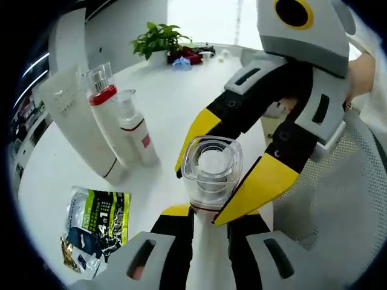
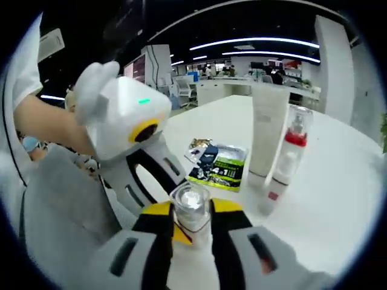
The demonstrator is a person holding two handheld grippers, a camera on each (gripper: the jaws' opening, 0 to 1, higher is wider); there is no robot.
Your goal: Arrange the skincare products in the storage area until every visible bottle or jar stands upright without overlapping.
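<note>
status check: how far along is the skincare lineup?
Done: a white tube and two red-banded bottles stand upright together on the white table. In hand: a clear-capped bottle, both the left gripper and right gripper closed on it. Left: stand it beside the others; a sachet lies flat nearby.

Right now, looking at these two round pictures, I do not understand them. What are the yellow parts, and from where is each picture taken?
A person holds two hand tools, each ending in two yellow-tipped jaws with a camera riding on it. The left gripper view looks along its own jaws; the right gripper comes in from the right. Both clamp one clear-capped bottle. The right gripper view shows this from the opposite side. On the white table stand a white tube and two bottles, red-collared and smaller; a printed packet lies flat.
</note>
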